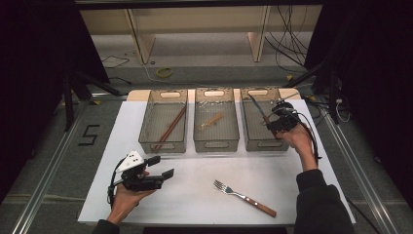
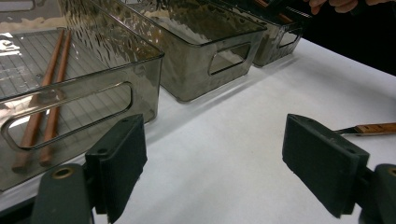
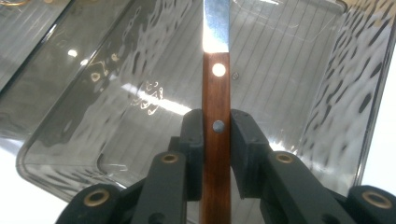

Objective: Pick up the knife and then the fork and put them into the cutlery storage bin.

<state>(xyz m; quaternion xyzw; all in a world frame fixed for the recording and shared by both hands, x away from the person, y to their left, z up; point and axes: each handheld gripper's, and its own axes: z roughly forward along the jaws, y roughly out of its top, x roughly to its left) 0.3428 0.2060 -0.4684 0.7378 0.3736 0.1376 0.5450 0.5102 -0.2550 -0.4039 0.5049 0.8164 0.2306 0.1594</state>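
Wood-handled steel knife sat clamped in our right gripper above the far-right smoky plastic bin, likely for dropping in; our left gripper waited wide near the wood-handled fork.

A: Place type? Reads as a lab or recording rig, not a home.

B: Grounds: black curtains hang on both sides, and loose cables trail over the grey floor behind.

A: Also a table covered in plain white sheet, metal rails running along the floor, and a "5" taped down.

B: Bare wooden shelving at the back. Three identical smoked-plastic bins in a neat row: a staged setup.
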